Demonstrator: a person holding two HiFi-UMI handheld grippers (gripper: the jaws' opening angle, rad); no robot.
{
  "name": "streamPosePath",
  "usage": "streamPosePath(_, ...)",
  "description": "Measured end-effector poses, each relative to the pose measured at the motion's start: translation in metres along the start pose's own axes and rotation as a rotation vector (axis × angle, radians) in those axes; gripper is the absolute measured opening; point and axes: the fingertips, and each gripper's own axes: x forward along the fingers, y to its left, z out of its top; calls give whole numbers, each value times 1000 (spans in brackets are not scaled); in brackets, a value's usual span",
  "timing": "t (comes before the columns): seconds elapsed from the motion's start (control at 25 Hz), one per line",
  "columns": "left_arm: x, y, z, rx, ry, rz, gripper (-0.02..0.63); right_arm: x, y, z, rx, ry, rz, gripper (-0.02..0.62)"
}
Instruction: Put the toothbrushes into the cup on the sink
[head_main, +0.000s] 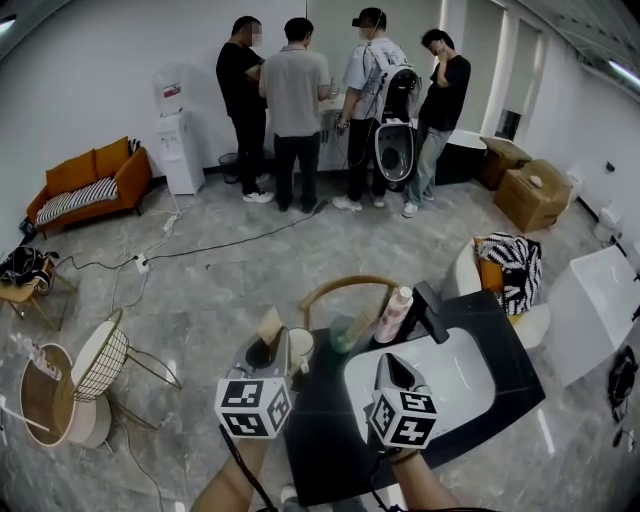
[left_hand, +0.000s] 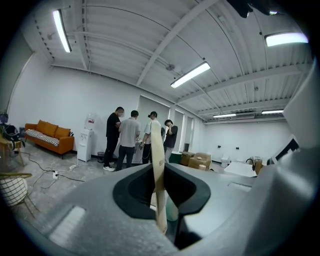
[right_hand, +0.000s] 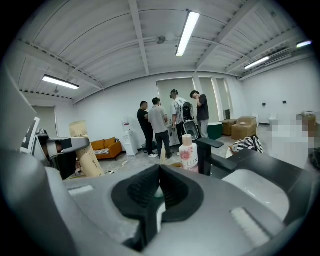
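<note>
My left gripper is shut on a flat tan paper-wrapped toothbrush that stands upright between the jaws, over the left end of the black sink counter. Just right of it sit a white cup and a pale green cup with something tan leaning in it. My right gripper hangs over the white basin, shut with nothing in it. In the right gripper view the left gripper and its toothbrush show at the left.
A pink-and-white bottle and a black faucet stand at the basin's back edge. A curved wooden chair back is behind the counter. A wire side table stands at left. Several people stand at the far wall.
</note>
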Motion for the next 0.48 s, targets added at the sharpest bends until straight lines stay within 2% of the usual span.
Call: streamPosePath(0.48,37,12,11,38,-34,-4,43,9,-17,-7,10,27,-29,3)
